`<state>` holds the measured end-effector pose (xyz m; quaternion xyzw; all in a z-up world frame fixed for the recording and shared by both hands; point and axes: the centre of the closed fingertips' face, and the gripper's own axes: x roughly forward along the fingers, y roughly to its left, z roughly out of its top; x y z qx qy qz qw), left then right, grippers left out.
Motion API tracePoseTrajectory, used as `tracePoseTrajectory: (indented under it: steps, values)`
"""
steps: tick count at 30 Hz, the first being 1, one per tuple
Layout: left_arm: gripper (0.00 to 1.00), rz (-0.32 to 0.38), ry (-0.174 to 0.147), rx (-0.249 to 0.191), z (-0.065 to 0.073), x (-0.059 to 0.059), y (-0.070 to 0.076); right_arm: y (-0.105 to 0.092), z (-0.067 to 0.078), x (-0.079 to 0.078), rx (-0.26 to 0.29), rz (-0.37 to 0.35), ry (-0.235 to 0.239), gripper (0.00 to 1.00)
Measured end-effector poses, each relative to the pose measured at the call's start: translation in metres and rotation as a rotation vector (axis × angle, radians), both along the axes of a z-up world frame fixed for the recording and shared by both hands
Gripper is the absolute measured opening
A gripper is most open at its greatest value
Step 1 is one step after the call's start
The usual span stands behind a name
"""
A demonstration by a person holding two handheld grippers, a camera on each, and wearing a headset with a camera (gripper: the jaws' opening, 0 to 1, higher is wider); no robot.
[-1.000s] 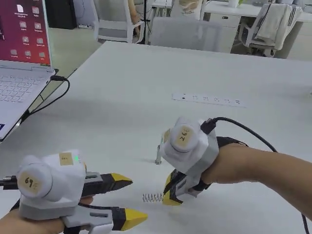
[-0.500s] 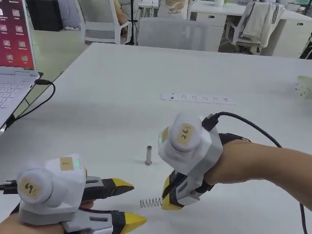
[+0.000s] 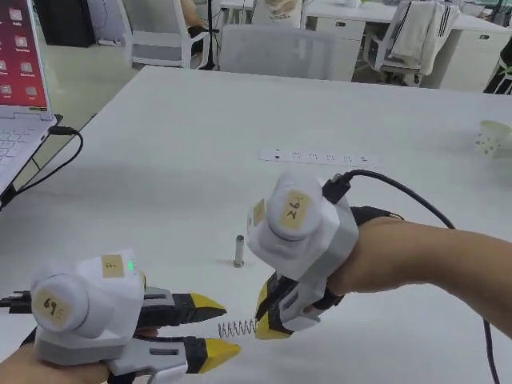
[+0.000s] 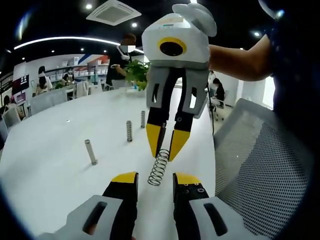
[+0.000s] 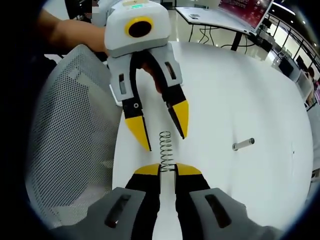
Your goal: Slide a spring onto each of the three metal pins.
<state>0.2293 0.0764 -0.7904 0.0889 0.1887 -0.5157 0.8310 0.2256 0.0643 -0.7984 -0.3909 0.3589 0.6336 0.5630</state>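
White bench [image 3: 160, 160], head view: the right tongs [image 3: 266, 322] are clenched on one end of a small wire spring [image 3: 238, 326], holding it roughly level and low so its free end reaches the left tongs [image 3: 216, 326]. Their yellow-tipped jaws stand released either side of that end, apparently ready to take or steady it. A bare metal pin [image 3: 238, 250] stands upright just beyond. Left gripper view: the spring lies between the spread jaws. Behind it stand the bare metal pin, a nearer ribbed pin [image 4: 129, 131] and a farther ribbed pin [image 4: 143, 119], both probably already sleeved with springs. Right gripper view: the jaws pinch the spring's near end, and its coil points at the gaping left tongs.
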Motion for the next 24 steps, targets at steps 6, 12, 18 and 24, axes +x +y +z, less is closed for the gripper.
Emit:
tracePoseTrajectory:
  steps: [6, 12, 18, 24]
  values:
    - [0.13, -0.009, -0.011, 0.007, -0.0013, -0.0007, 0.0, 0.0009, 0.0015, -0.0011, -0.005, 0.012, -0.007, 0.08]
    - [0.08, -0.023, -0.02, 0.015, -0.0024, -0.0027, -0.0019, 0.0006, 0.0014, -0.0002, -0.011, 0.019, -0.015, 0.08]
    - [0.05, -0.025, -0.023, 0.017, -0.0027, -0.0027, -0.0024, -0.0007, 0.0002, -0.002, -0.02, 0.026, -0.013, 0.08]
    - [0.04, -0.031, -0.028, 0.023, -0.0032, -0.0033, -0.0034, -0.0007, 0.0011, -0.0021, -0.024, 0.035, -0.022, 0.08]
